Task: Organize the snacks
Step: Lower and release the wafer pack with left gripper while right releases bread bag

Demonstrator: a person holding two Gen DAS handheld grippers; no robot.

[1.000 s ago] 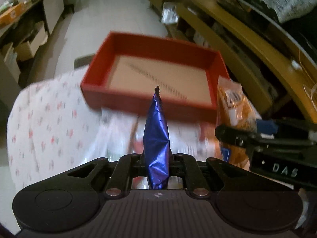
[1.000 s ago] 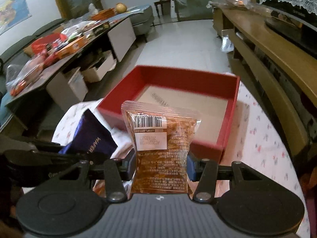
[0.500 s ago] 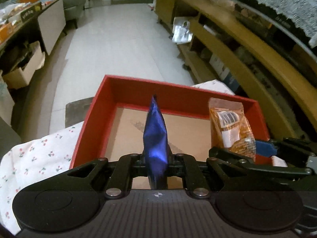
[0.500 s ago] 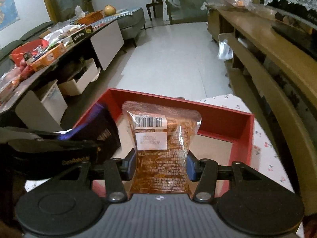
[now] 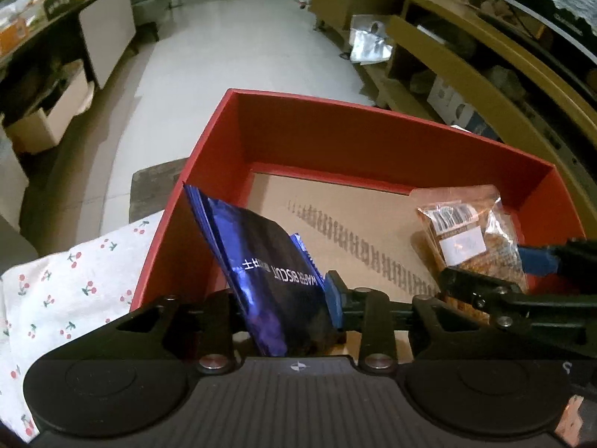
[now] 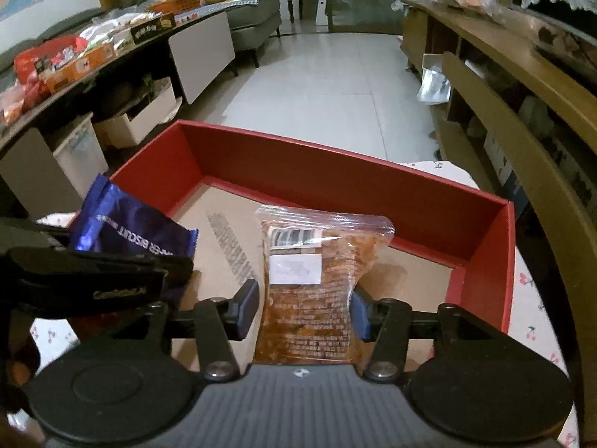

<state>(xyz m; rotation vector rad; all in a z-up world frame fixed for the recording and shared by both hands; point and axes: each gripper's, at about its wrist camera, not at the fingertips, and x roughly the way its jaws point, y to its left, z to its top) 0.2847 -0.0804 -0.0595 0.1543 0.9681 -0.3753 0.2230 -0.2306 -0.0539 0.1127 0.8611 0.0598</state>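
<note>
Dropping zone: both snacks hang over the red box (image 5: 373, 138), ready for release.

Left wrist view: left gripper (image 5: 283, 298) looks partly spread; the blue wafer packet (image 5: 268, 268) leans left between its fingers, loosely caught rather than pinched, over the box's near-left corner. Whether the left pad touches it, I cannot tell.

Left wrist tip: spread wider and let it slide flat onto the cardboard floor, clear of the left wall.

Right wrist view: right gripper (image 6: 304, 310) stands parted about the orange snack bag (image 6: 309, 291); a gap shows at the left pad, and the right pad sits against the bag.

Right wrist tip: lower first, then widen, so the bag lands near the right wall, apart from the wafer packet.

Risk: a packet tipping onto the cherry-print cloth (image 5: 67, 272).
</note>
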